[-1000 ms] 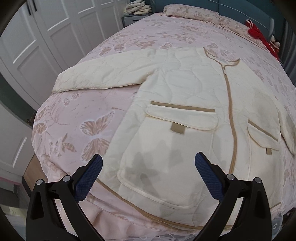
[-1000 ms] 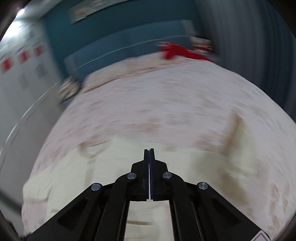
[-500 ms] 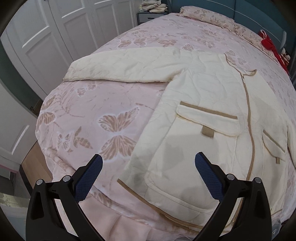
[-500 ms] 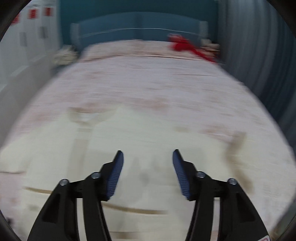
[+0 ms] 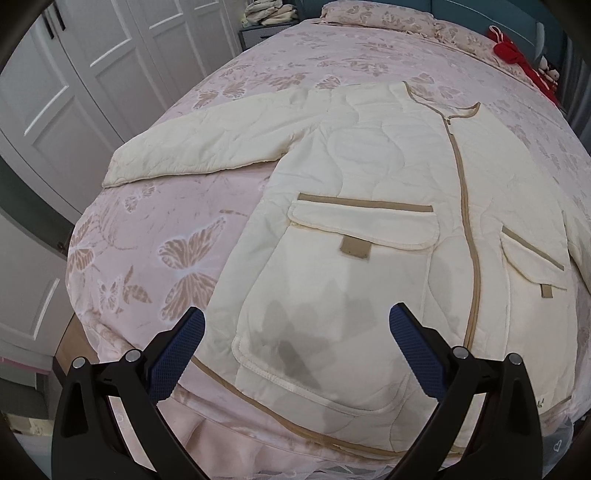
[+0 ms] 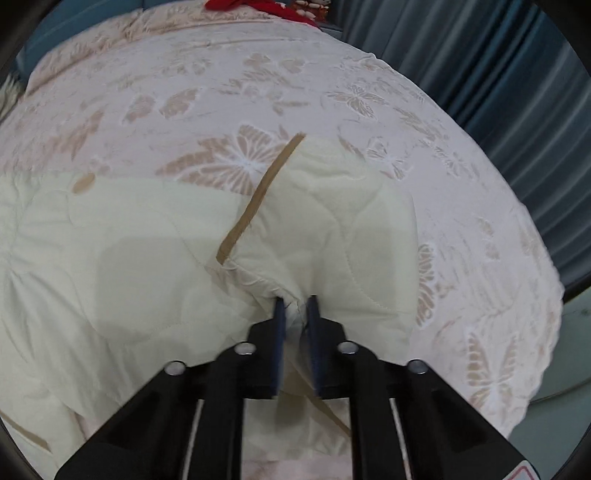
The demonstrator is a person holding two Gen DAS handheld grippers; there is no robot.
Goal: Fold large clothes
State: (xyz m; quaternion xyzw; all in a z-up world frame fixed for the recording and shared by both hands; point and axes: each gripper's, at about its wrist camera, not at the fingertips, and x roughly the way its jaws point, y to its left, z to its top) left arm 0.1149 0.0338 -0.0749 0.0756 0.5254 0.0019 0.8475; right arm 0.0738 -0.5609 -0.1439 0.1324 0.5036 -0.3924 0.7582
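Observation:
A cream quilted jacket (image 5: 369,192) with tan trim and two flap pockets lies flat, front up, on the pink butterfly bedspread (image 5: 166,251). Its left sleeve (image 5: 207,144) stretches out toward the bed's left edge. My left gripper (image 5: 297,332) is open and empty, hovering above the jacket's hem. In the right wrist view my right gripper (image 6: 295,306) is shut on a fold of the jacket's right sleeve (image 6: 332,229), near the tan-trimmed cuff (image 6: 258,199). The sleeve fabric bunches between the blue pads.
White wardrobe doors (image 5: 74,92) stand left of the bed. A nightstand with folded clothes (image 5: 269,14) and a pillow (image 5: 388,18) are at the head. A red item (image 5: 513,51) lies at the far right. Blue curtains (image 6: 498,74) hang at the right.
My right gripper opened, came down on the right sleeve and closed on it. My left gripper stayed open and shifted slightly over the hem.

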